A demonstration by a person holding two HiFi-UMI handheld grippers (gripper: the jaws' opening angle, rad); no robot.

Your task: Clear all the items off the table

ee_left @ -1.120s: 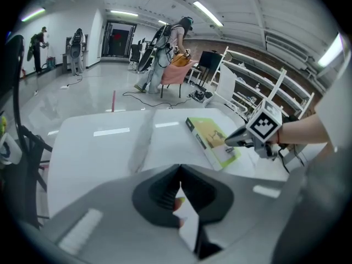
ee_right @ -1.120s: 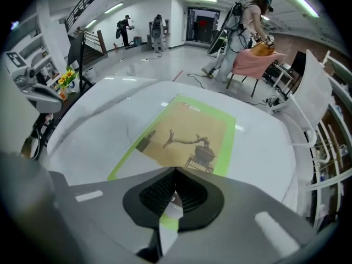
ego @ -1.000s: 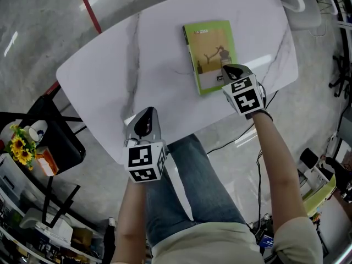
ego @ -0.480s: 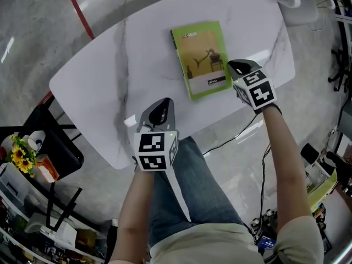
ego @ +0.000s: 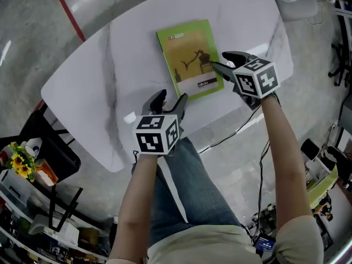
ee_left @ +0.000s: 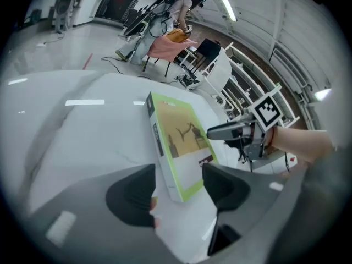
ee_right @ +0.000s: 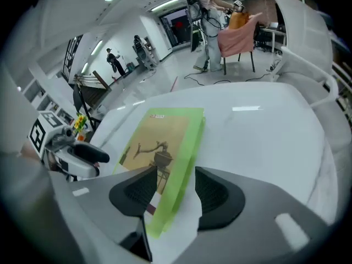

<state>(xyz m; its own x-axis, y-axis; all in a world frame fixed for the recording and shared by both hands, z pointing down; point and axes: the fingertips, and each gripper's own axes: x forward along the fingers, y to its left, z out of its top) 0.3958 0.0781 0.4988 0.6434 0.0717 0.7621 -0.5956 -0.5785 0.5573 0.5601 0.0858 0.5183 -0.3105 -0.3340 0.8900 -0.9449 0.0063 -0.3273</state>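
Jaws had just opened on both, neither clamping: our left gripper (ego: pixel 170 98) framed the near corner, our right gripper (ego: pixel 220 60) straddled the side edge of the green book (ego: pixel 190 56), flat on the surface (ego: pixel 110 81), upper centre. We judged it stiff and light; pinch an edge.

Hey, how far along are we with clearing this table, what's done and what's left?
Done: nothing I can confirm; only the green box lies on the white table. In hand: the left gripper straddles the box's near corner and the right gripper its right edge; both have just been opening their fingers, neither clamped. Left: grip the box, lift it and carry it off the table.
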